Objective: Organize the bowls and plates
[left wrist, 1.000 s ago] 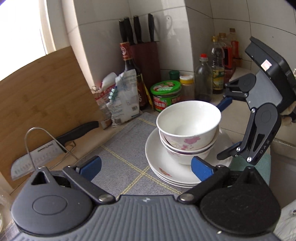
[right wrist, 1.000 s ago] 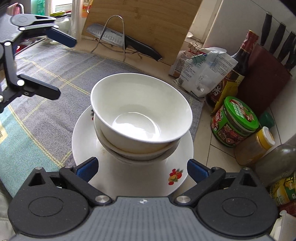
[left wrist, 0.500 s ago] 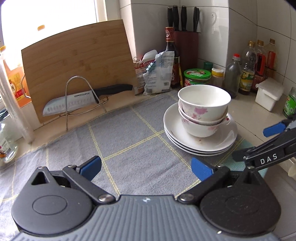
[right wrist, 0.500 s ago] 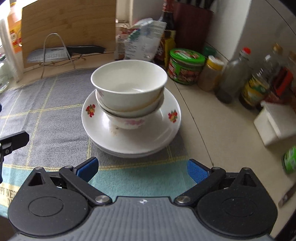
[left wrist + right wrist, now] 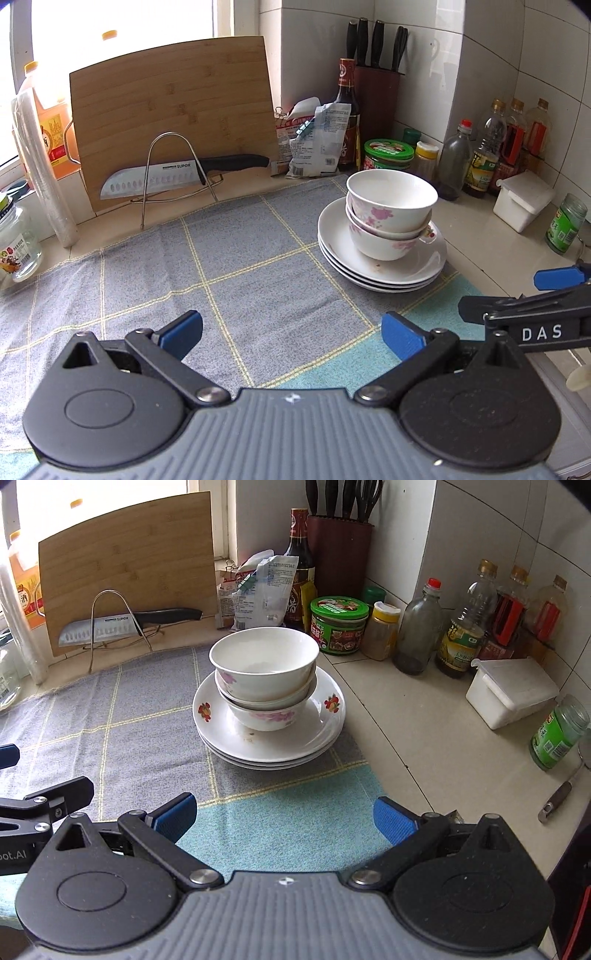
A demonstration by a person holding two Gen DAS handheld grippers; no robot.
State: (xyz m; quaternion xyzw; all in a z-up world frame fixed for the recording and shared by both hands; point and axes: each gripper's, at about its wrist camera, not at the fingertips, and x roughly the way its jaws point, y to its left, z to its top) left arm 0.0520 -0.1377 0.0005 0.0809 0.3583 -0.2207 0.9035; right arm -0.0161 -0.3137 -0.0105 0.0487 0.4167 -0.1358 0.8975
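Left gripper (image 5: 291, 332) and right gripper (image 5: 284, 818): jaws spread wide, holding nothing, above the cloth (image 5: 155, 716), apart from the stacked bowls (image 5: 264, 672) on the plates (image 5: 269, 738).

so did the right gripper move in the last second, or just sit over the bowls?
Yes. The right gripper has pulled back from the stacked bowls: they filled its view before, now they sit well ahead on the plates, with bare cloth between its fingers.
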